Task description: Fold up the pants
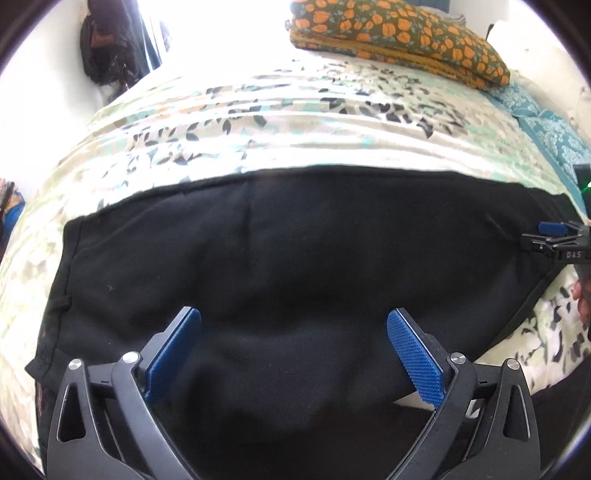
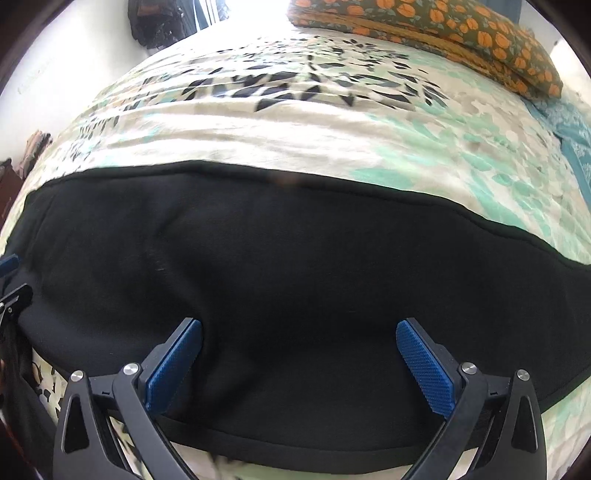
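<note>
Black pants (image 1: 295, 258) lie flat across a leaf-print bedspread (image 1: 258, 122), their long edge running left to right. My left gripper (image 1: 293, 328) is open just above the near part of the pants, nothing between its blue pads. My right gripper (image 2: 299, 339) is also open over the pants (image 2: 295, 266), close to their near edge, and holds nothing. The right gripper's tip also shows at the right edge of the left wrist view (image 1: 554, 236), over the pants' right part. The left gripper's tip shows at the left edge of the right wrist view (image 2: 9, 266).
A pillow with orange flowers (image 1: 399, 33) lies at the far side of the bed, also in the right wrist view (image 2: 443, 29). A teal patterned cloth (image 1: 546, 122) lies at the far right. Dark items (image 1: 107, 44) hang by the wall at far left.
</note>
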Tool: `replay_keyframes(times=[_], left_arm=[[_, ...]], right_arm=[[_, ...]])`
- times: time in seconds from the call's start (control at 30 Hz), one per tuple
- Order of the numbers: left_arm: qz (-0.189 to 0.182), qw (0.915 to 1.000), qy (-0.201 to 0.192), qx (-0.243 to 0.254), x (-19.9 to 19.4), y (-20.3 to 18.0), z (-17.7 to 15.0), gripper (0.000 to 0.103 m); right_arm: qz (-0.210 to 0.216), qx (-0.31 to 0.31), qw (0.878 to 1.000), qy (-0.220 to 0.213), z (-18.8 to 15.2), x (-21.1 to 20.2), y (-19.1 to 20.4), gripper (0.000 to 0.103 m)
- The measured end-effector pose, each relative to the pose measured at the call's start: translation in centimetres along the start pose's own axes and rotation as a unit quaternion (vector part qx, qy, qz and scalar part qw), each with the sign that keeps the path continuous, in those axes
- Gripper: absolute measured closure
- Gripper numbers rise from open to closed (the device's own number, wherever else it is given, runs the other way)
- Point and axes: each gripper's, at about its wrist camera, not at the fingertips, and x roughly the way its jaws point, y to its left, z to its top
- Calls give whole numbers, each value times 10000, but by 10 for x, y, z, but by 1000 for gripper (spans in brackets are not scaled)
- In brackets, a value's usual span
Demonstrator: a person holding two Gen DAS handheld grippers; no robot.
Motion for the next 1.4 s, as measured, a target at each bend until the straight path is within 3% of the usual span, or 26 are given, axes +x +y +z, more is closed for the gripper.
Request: replay_keyframes(times=[0.17, 0.27, 0.33, 0.43, 0.5, 0.57, 0.67, 0.73, 0.83, 0.93, 1.1, 1.23, 1.4], left_arm=[[46, 9998, -3, 212, 24, -22, 26, 1], [287, 9987, 325, 263, 61, -25, 24, 0], [134, 9998, -50, 118, 58, -20, 17, 0], [189, 9995, -199, 154, 57, -21, 11, 0], [229, 9992, -275, 171, 57, -22, 9, 0], [244, 9990, -339, 179, 56, -22, 7, 0], [226, 9988, -386, 173, 56, -21, 5, 0], [221, 9987, -427, 172, 57, -20, 5, 0], [224, 9985, -467, 176, 58, -21, 4, 1], [236, 9985, -460, 183, 58, -21, 4, 1], [252, 9990, -326, 186, 57, -22, 8, 1], [156, 9992, 354, 25, 48, -18, 18, 2], [-573, 9968, 325, -449, -8, -7, -9, 2]], right_arm=[[-604, 569, 9965, -10, 4, -10, -108, 0], [-910, 1194, 9887, 32, 0, -20, -183, 0], [-1114, 1676, 9795, 100, -4, -28, -230, 0], [-1697, 2252, 9594, -17, -6, -48, -284, 0], [-1741, 2511, 9518, -261, -2, -60, -305, 0], [-1608, 2581, 9524, -212, 7, -54, -319, 0], [-1685, 2380, 9563, 207, 16, -28, -325, 0], [-1616, 2601, 9519, 50, 14, -27, -328, 2], [-1479, 2813, 9476, -323, 15, -43, -329, 92], [-1417, 2614, 9534, -514, 14, -66, -313, 94], [-1056, 2471, 9548, -1273, -15, -135, -268, 95], [-665, 2416, 9522, -1746, -55, -192, -223, 95], [-255, 2325, 9504, -2051, -121, -249, -162, 95]])
